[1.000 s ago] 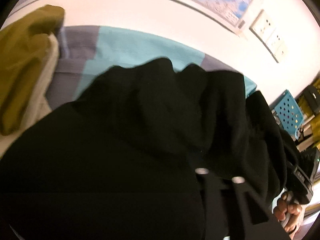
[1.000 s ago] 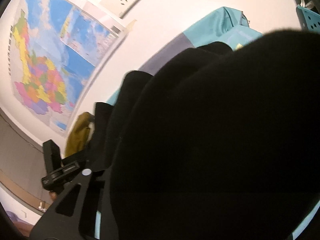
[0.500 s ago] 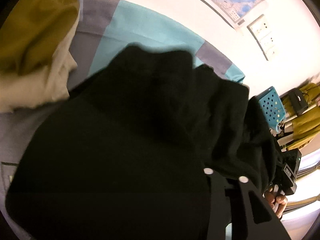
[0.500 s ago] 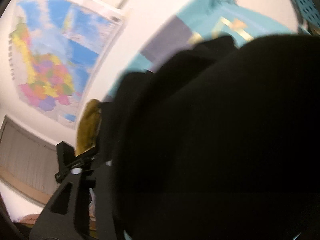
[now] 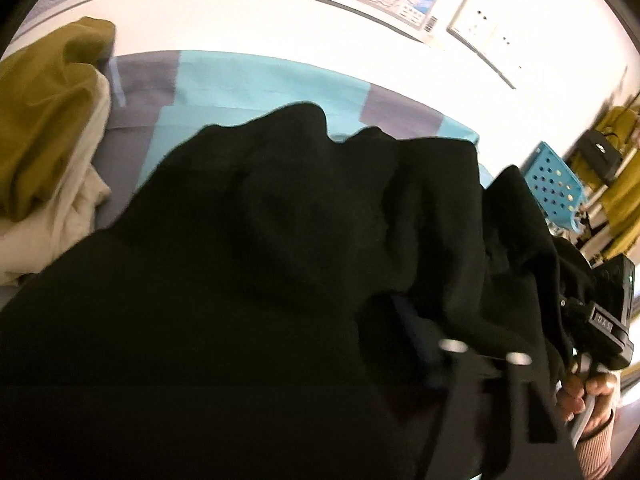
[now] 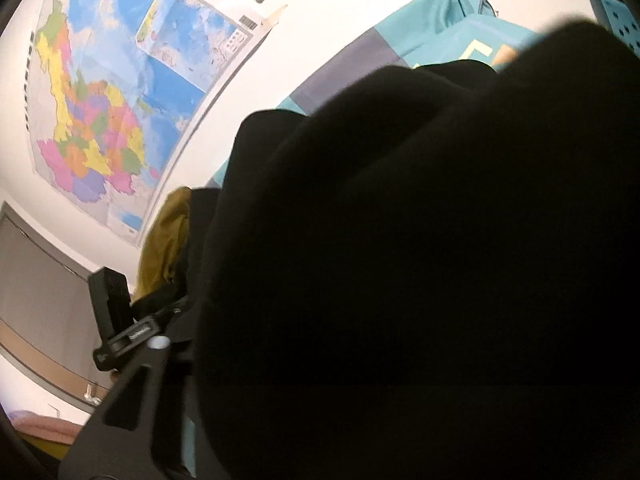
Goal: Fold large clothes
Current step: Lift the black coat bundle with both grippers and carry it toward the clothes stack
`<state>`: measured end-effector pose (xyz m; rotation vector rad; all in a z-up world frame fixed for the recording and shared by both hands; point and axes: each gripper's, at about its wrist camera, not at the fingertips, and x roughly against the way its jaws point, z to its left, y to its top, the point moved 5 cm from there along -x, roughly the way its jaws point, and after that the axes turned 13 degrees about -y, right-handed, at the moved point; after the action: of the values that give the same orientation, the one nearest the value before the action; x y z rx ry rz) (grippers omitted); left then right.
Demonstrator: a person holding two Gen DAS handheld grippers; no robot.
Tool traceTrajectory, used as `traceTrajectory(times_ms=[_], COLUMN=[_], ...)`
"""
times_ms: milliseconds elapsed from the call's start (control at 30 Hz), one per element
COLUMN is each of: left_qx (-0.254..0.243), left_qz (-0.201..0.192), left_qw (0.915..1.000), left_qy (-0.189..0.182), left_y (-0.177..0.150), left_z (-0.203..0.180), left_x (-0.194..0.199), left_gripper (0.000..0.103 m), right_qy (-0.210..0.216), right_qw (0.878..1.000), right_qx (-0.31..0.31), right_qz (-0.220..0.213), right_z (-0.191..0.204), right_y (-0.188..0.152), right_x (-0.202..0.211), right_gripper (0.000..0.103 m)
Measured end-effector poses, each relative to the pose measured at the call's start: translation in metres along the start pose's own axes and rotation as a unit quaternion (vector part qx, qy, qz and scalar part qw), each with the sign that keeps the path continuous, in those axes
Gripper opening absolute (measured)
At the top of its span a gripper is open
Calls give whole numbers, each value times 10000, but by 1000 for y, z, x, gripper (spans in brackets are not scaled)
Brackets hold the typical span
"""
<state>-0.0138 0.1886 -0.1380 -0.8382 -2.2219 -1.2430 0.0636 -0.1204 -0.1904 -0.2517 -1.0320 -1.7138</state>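
A large black garment [image 5: 248, 264] is bunched up over a teal and grey bed sheet [image 5: 248, 84] and fills most of both views. It drapes over my left gripper [image 5: 320, 312], whose jaws are opening. The blue pad of its right finger [image 5: 416, 336] shows bare, and the other finger is hidden under cloth. The same black garment [image 6: 400, 280] lies over and between the jaws of my right gripper [image 6: 320, 340], which are closing. Only that gripper's left finger [image 6: 132, 400] shows. A hand [image 5: 588, 400] grips the right gripper's handle at the lower right.
A mustard garment [image 5: 44, 120] lies on a cream cloth [image 5: 76, 208] at the left of the bed. A blue perforated basket [image 5: 554, 188] stands off the bed's right end. The wall behind carries a map [image 6: 100, 120] and sockets [image 5: 476, 28].
The left gripper's jaws have parted, so the blue pad now shows where cloth hid it. The left view tipped down, then back up. The black garment still covers the right view.
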Motion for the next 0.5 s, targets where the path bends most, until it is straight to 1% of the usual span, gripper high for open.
traceTrajectory(times_ms=[33, 67, 100, 133, 233, 333, 400, 500], left_qx=[-56, -96, -89, -50, 54, 48, 66, -17], left_qz=[-94, -124, -141, -166, -192, -241, -296, -421], left_qw=[9999, 9997, 9997, 9996, 9998, 9996, 9991, 9984], left_qy=[88, 166, 191, 208, 58, -132, -312, -375], left_y=[3, 4, 5, 8, 18, 30, 42, 55], left_z=[-1, -1, 2, 3, 0, -3, -6, -7], left_x=[4, 8, 14, 18, 26, 40, 50, 69], left_gripper=[39, 30, 26, 19, 16, 15, 14, 14], right_qy=[86, 135, 225, 314, 541, 693, 778, 853], right_qw=[10000, 9999, 9997, 9994, 9981, 9964, 9954, 9939], right_qx=[-45, -63, -84, -84, -54, 51, 119, 272], right_qz=[-9, -40, -86, -126, -301, -483, -553, -638], right_z=[0, 1, 4, 9, 24, 42, 55, 77], right_y=[-1, 0, 2, 4, 13, 22, 27, 35], right_x=[5, 8, 13, 18, 36, 54, 63, 74], right_gripper=[28, 26, 26, 25, 24, 24, 23, 23])
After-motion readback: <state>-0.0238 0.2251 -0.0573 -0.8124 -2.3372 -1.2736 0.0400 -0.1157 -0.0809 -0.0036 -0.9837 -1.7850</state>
